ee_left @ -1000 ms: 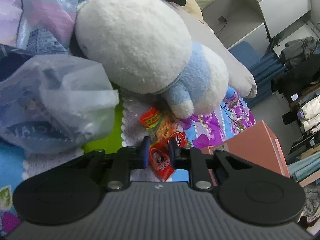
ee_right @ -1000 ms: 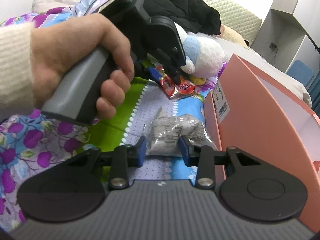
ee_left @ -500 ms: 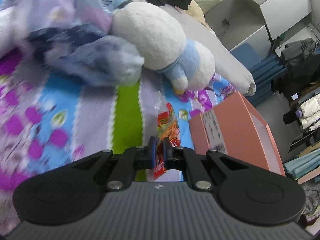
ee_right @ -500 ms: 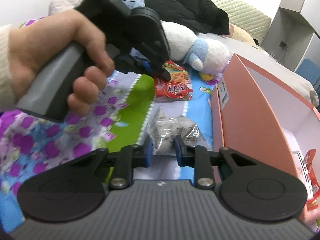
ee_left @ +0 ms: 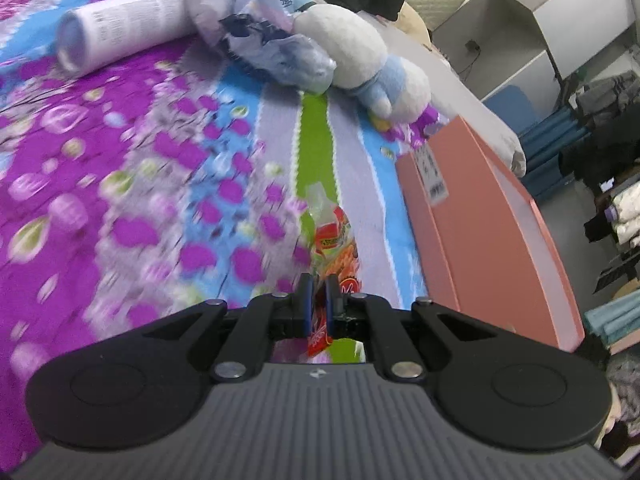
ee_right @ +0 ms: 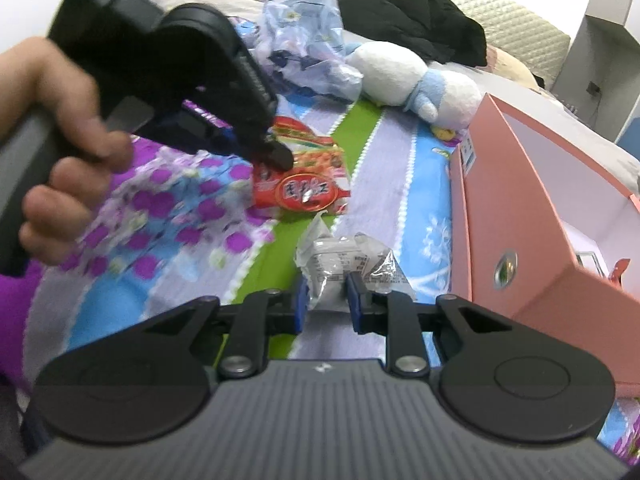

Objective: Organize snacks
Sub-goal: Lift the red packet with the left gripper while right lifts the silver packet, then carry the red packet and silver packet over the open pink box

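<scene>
- Both pairs of fingers are clamped on snacks: the left gripper has its blue pads nearly together on a corner of the red snack packet, and the right gripper pinches the silver snack pouch at its near edge.
- Taking the pink box as landmark: the red packet hangs in the air to its left, clear of the floral bedspread; the silver pouch sits just left of the box's near corner, and I cannot tell whether it is lifted or resting on the cover.
- Inside the box, at its near end, a red wrapper edge shows, so some snacks probably already lie there.
- Beyond the box's far corner lies the plush toy, with a crumpled plastic bag and a white tube further left.
- Risk: the red packet is held by a thin corner only, so a quick swing towards the box could let it slip or twist out.
- Risk: both grippers head for the same opening; the left one crossing in front of the right could knock the pouch or catch the box wall.
</scene>
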`<state>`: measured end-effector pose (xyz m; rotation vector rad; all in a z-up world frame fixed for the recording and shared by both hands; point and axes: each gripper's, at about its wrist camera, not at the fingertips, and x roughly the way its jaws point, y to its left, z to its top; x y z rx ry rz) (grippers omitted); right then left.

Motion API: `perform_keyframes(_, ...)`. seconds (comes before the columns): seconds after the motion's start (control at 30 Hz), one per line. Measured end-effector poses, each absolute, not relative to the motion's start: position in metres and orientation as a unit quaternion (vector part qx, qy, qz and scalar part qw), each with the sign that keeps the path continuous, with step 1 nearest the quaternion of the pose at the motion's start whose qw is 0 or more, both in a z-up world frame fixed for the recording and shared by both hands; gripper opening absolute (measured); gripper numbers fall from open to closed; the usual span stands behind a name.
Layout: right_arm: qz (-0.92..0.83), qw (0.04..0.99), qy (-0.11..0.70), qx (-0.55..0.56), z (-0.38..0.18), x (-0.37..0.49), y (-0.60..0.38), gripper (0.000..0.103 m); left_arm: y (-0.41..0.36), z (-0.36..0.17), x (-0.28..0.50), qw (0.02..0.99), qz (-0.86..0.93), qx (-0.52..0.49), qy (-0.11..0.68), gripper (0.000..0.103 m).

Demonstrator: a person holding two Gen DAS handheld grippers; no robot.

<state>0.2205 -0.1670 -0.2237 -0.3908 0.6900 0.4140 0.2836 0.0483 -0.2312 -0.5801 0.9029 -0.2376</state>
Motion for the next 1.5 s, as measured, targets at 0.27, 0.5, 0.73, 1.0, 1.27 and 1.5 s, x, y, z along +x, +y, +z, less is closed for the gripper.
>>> perform_keyframes(0.27, 0.211, 0.895, 0.34, -0.198, -0.218, 0.188, -0.175, 0.025, 0.062, -0.216, 0.213, 0.854, -0.092, -0.27, 0.435, 0.007)
perform_keyframes(0.5, 0.217, 0.899, 0.351, -0.146, -0.214, 0.185, -0.188, 0.036, 0.068, -0.227, 0.187, 0.838, -0.064, -0.278, 0.465, 0.019)
perform_keyframes(0.73, 0.196, 0.91, 0.363, -0.044, -0.206, 0.187, -0.207, 0.065, 0.068, -0.213, 0.173, 0.85, -0.06, -0.239, 0.466, 0.079)
perform_keyframes(1.0, 0.147, 0.903, 0.391, 0.097, -0.214, 0.214, -0.226, 0.065, 0.068, -0.194, 0.178, 0.869, -0.097, -0.185, 0.449, 0.086)
perform_keyframes(1.27, 0.117, 0.887, 0.427, 0.132, -0.23, 0.244, -0.219, 0.065, 0.039, -0.198, 0.189, 0.878, -0.117, -0.098, 0.454, 0.096)
perform_keyframes(1.5, 0.125, 0.871, 0.452, 0.143, -0.239, 0.249, -0.219, 0.058, 0.018, -0.21, 0.196, 0.882, -0.129, -0.011, 0.454, 0.101)
